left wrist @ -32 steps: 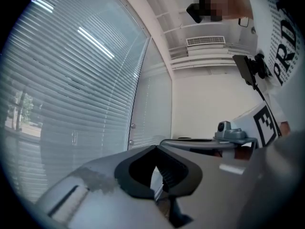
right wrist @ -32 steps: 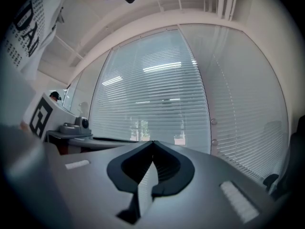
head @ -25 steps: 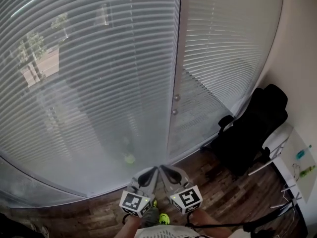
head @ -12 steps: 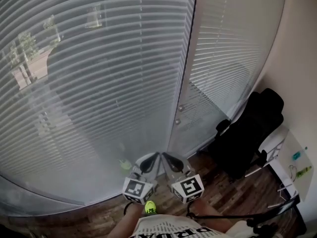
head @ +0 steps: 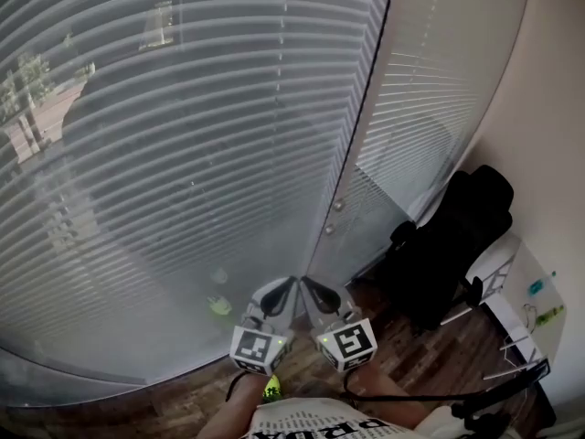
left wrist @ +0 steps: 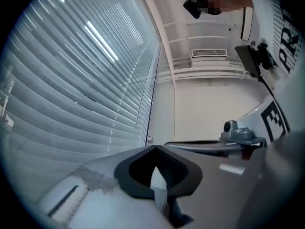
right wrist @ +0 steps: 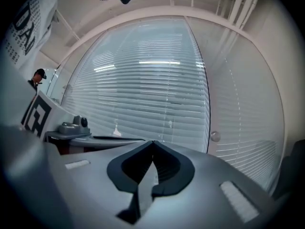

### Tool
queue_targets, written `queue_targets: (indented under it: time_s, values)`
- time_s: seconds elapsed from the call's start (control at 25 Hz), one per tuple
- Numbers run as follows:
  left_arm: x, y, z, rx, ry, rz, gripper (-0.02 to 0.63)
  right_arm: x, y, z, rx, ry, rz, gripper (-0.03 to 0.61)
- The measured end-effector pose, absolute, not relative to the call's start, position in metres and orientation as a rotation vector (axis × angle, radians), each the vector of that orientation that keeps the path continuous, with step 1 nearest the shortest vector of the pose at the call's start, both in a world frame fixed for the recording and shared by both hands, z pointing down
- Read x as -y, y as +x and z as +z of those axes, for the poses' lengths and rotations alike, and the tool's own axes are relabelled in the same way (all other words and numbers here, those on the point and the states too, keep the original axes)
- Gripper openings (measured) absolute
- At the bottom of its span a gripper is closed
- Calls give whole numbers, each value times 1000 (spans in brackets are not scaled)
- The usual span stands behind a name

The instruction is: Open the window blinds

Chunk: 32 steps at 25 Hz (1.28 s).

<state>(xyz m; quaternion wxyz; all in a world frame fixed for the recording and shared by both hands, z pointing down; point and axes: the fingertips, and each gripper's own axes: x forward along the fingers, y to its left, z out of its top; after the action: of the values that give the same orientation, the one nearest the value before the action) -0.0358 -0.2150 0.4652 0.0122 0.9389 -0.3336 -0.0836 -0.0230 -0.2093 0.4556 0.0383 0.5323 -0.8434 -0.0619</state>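
Observation:
Closed horizontal window blinds point(head: 183, 135) fill the head view, and a narrower blind panel point(head: 439, 71) hangs to the right of a vertical frame post point(head: 366, 144). Two small round knobs point(head: 338, 205) sit on that post. My left gripper point(head: 291, 283) and right gripper point(head: 305, 283) are side by side at the bottom centre, pointing at the blinds a short way in front of them and touching nothing. Both are shut and hold nothing. In the left gripper view the slats point(left wrist: 71, 80) run along the left. In the right gripper view the slats point(right wrist: 143, 89) lie straight ahead.
A black office chair point(head: 448, 240) stands at the right by the narrow panel, next to a white desk edge point(head: 516, 286). Dark wooden floor point(head: 411, 350) runs along the foot of the window. A beige wall point(head: 548, 108) closes the right side.
Both grippers have moved together toward the blinds and risen a little. In the head view the frame post has drifted right and the slats look larger. The jaws have stayed shut.

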Motion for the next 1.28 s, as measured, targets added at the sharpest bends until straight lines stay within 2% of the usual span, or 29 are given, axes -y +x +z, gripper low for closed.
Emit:
queue_targets:
  time_s: [0.56,1.0,1.28]
  values:
    - [241,-13,480,1138,2880,-217,-8,239,-1,470,2644,1558,-179,8]
    - [283,43,450,1304,2824,-177,-8,282,54,440,2764,1414,-133,8]
    - [312,76,439,1381,2809,-187,-8,309,87,427,2793,1363,-240,11]
